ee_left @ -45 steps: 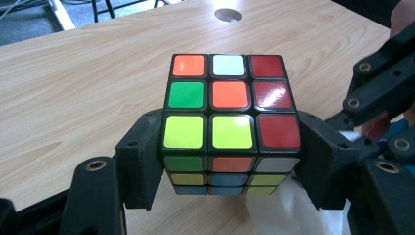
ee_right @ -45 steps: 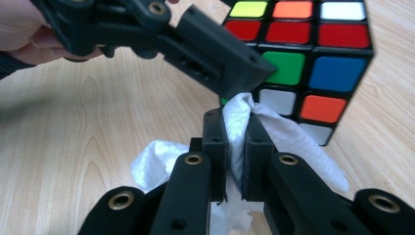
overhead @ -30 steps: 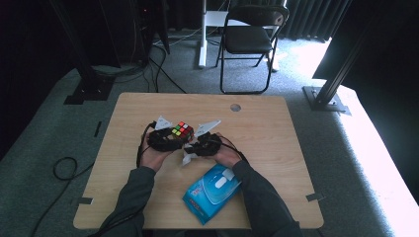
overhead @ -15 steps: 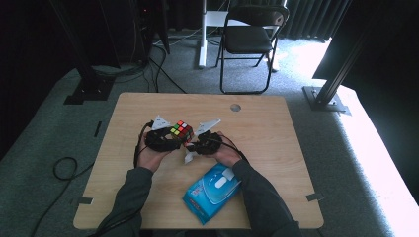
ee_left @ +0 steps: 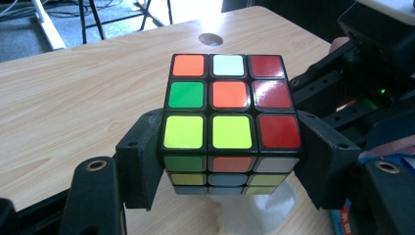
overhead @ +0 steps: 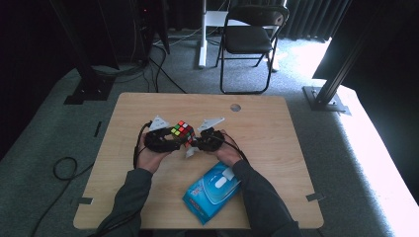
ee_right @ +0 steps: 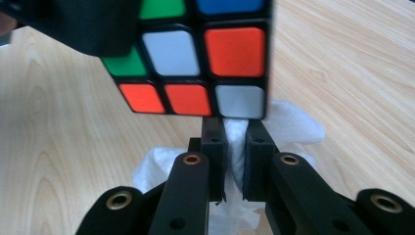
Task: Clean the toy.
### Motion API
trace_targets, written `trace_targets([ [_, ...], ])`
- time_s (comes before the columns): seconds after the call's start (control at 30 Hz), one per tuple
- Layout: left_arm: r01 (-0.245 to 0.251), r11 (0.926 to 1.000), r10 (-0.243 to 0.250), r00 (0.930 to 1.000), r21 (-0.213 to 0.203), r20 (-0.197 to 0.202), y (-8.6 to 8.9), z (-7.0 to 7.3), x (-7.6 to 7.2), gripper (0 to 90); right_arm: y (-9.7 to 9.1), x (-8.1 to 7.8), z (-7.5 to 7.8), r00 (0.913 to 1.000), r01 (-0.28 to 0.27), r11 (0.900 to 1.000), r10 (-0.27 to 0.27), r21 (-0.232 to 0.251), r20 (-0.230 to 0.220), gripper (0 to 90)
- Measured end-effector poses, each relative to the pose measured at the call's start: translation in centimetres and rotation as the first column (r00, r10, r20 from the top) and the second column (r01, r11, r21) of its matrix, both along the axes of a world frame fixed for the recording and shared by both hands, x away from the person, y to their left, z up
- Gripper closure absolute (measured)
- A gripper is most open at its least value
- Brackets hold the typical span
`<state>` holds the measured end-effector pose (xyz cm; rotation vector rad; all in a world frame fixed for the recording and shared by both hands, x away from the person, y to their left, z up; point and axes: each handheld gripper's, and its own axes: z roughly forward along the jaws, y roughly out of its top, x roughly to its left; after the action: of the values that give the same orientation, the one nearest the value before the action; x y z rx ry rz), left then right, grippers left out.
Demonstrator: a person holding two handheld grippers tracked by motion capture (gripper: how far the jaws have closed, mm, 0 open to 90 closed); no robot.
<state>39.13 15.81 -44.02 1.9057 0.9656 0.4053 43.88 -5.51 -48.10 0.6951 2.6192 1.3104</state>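
Around your work, a blue wipes pack (overhead: 212, 191) with a white lid flap lies on the table (overhead: 276, 128) at about 5 o'clock from the cube, between your forearms and near the table's front edge. The printing on the pack is too small to read. A round cable hole (overhead: 235, 107) sits in the tabletop at about 1 o'clock from the cube, well apart from it. Beyond the far edge a black folding chair (overhead: 249, 39) stands on the carpet, at roughly 12 o'clock. Nothing lies between the two grippers except the cube and the wipe.

Your left gripper (ee_left: 230, 161) is clamped on the puzzle cube (ee_left: 227, 112), one jaw against each side of its lower layers, and holds it above the tabletop near the table's middle. Your right gripper (ee_right: 235, 147) is pinched nearly closed on a white wipe (ee_right: 288, 125), whose folds spill out either side of the jaws just under the cube's lower edge.

The cube (overhead: 183, 132) is scrambled: its upper face shows orange, white and red in the far row, green, orange and red in the middle, two yellow-green tiles and red nearest. The tiles are glossy within a black frame.
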Motion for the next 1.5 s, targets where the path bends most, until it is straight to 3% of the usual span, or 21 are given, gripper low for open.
trace_targets([
  [0.17, 0.002, 1.0000, -0.002, 1.0000, -0.006, 0.003, -0.2, 0.1, 0.0, 34.5, 0.3, -0.3, 0.0, 0.9987, -0.052, 0.9986, 0.052, 0.007, -0.004, 82.8],
  [0.3, -0.002, 1.0000, 0.002, 1.0000, 0.002, 0.007, -0.2, 0.2, 0.1, 34.4, 0.7, -0.7, 0.0, 0.9918, -0.127, 0.9916, 0.127, 0.026, -0.013, 82.8],
  [0.4, -0.002, 1.0000, 0.002, 1.0000, 0.005, 0.006, -0.1, 0.2, 0.1, 34.4, 0.8, -0.9, 0.0, 0.9901, -0.139, 0.9900, 0.139, 0.026, -0.015, 82.7],
  [0.73, -0.002, 1.0000, 0.001, 1.0000, 0.005, 0.005, 0.0, 0.2, 0.0, 34.4, -0.1, -0.1, 0.2, 0.9999, 0.002, 0.9998, -0.002, 0.018, 0.014, 83.0],
  [1.1, -0.026, 0.9997, 0.026, 0.9997, 0.004, 0.005, 0.6, 0.0, 0.1, 34.4, -1.0, 0.4, 0.4, 0.9934, 0.106, 0.9936, -0.108, 0.040, 0.038, 83.0],
  [1.2, -0.033, 0.9992, 0.033, 0.9994, 0.021, 0.008, 0.8, 0.0, 0.1, 34.4, -1.2, 0.5, 0.6, 0.9904, 0.128, 0.9901, -0.130, 0.057, 0.045, 83.0],
  [1.5, -0.054, 0.9977, 0.054, 0.9985, 0.040, -0.010, 1.3, -1.1, 0.2, 34.4, -1.9, 0.5, 1.1, 0.9856, 0.151, 0.9846, -0.157, 0.089, 0.063, 82.9],
])
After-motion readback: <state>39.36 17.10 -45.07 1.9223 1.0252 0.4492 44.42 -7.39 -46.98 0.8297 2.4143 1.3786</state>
